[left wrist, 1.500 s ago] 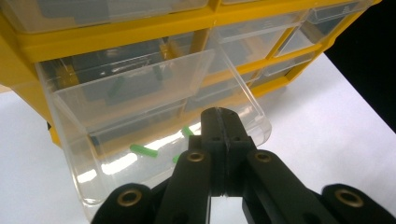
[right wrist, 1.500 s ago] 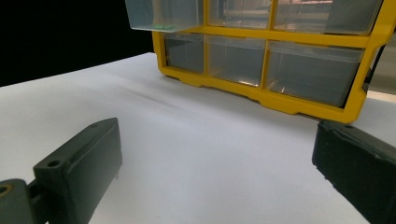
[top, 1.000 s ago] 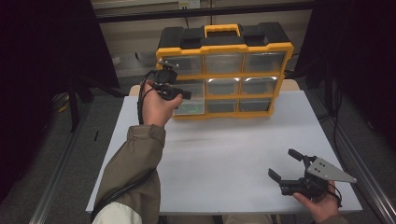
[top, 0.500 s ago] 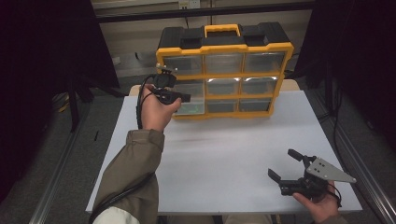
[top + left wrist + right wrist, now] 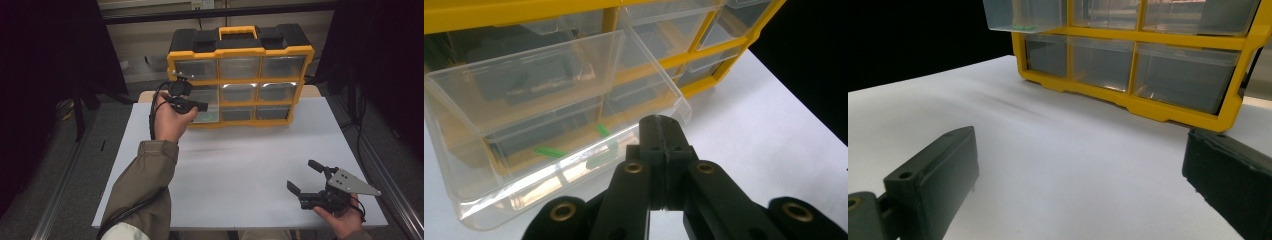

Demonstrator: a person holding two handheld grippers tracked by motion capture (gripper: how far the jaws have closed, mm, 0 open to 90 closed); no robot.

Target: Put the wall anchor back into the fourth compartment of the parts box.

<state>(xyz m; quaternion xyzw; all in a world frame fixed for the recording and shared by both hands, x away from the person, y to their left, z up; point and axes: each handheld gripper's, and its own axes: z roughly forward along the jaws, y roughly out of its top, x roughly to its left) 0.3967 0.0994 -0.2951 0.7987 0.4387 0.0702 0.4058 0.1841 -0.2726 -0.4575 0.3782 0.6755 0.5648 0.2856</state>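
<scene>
High view: the left claw (image 5: 200, 106) is held closed at the front of the yellow organiser (image 5: 240, 50), at the pulled-out clear drawer (image 5: 205, 116), presumably to draw it further; the right claw (image 5: 305, 176) is parked open and empty on the white counter (image 5: 240, 165)

Left gripper view: the jaws are seen pressed together at the drawer's (image 5: 559, 135) front lip, green pieces (image 5: 550, 151) lying inside

Right gripper view: the jaws are spread wide, nothing held, facing the organiser (image 5: 1148, 105)
</scene>
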